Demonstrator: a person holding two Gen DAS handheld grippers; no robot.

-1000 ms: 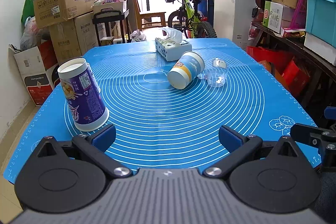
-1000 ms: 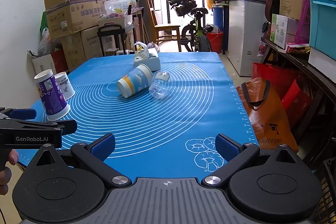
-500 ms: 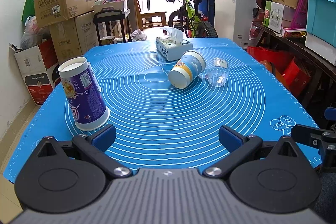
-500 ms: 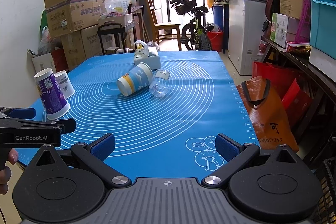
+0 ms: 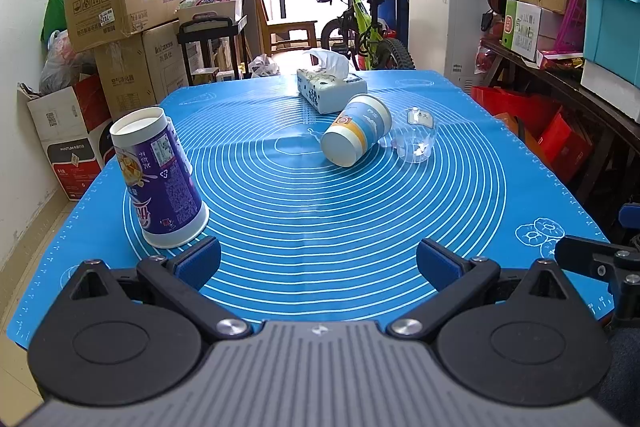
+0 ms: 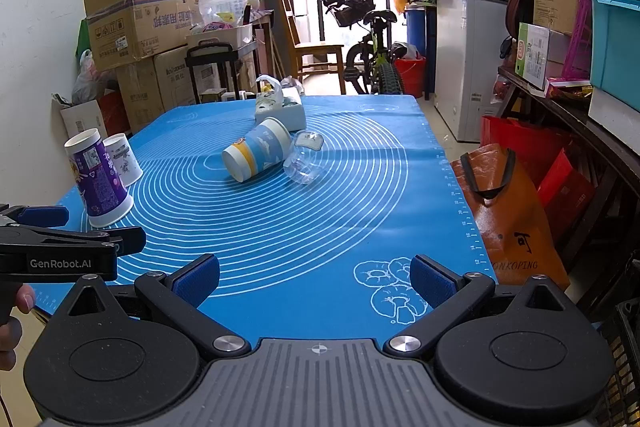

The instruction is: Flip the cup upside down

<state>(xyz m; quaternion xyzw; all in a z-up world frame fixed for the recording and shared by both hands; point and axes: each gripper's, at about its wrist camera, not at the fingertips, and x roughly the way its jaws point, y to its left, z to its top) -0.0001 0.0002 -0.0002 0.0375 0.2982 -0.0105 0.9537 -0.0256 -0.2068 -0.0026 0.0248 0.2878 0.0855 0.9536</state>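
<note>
Blue mat (image 5: 320,227): striped cup (image 5: 355,134) sideways, base toward camera (both grippers (image 5: 318,261) (image 6: 314,277) agape).

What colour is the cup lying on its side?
The tipped paper cup is light blue, orange-banded, white-based; clearest in the left wrist view.

Blue mat (image 5: 320,227) ringed with white circles; purple printed cup (image 5: 158,179); blue-white cup (image 5: 356,135) banded orange.

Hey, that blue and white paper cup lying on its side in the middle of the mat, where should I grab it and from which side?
Grip the blue and white cup across its mid-body, coming from above with the fingers straddling its round sides. It lies tipped, base toward the camera, mouth toward the tissue box. The clear cup lies close on its right, so the left gripper, open, probably has the easier approach.
</note>
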